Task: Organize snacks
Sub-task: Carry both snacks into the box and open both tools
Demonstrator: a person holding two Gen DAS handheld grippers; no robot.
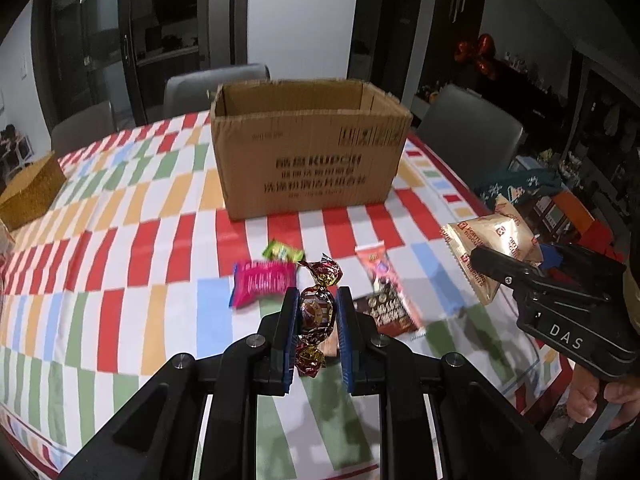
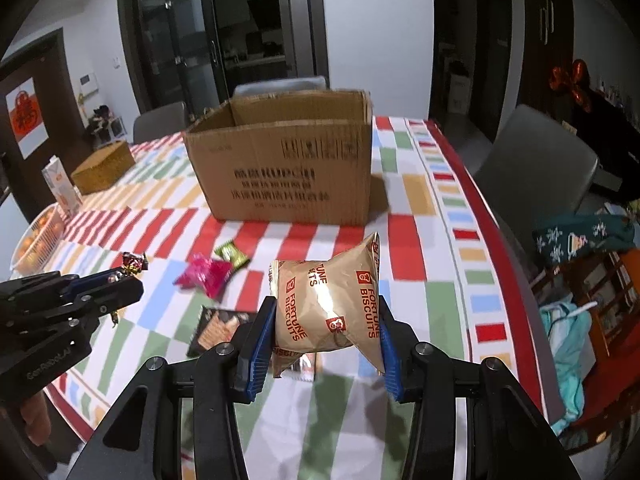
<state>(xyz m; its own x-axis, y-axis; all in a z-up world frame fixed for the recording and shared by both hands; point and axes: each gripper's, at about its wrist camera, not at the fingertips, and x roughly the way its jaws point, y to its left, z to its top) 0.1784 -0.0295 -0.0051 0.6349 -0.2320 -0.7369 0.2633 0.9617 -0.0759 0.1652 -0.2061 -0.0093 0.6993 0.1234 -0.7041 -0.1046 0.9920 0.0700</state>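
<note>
The left gripper [image 1: 316, 312] pinches a foil-wrapped candy [image 1: 316, 314] in its jaws; the right gripper [image 2: 326, 320] squeezes a biscuit packet [image 2: 328, 304], both above the surface. The slick twisted foil could slip before reaching the cardboard box [image 1: 308, 152].

My left wrist camera looks forward along its hand-held gripper [image 1: 316, 312], close above the tabletop [image 1: 120, 240], facing the cardboard box [image 1: 308, 152]. My right one does likewise from farther right. Both 2 views share box [image 2: 280, 168] and tabletop [image 2: 420, 240].

Black left gripper [image 1: 317, 334] with blue-padded fingers [image 1: 291, 332], silver screws.
</note>
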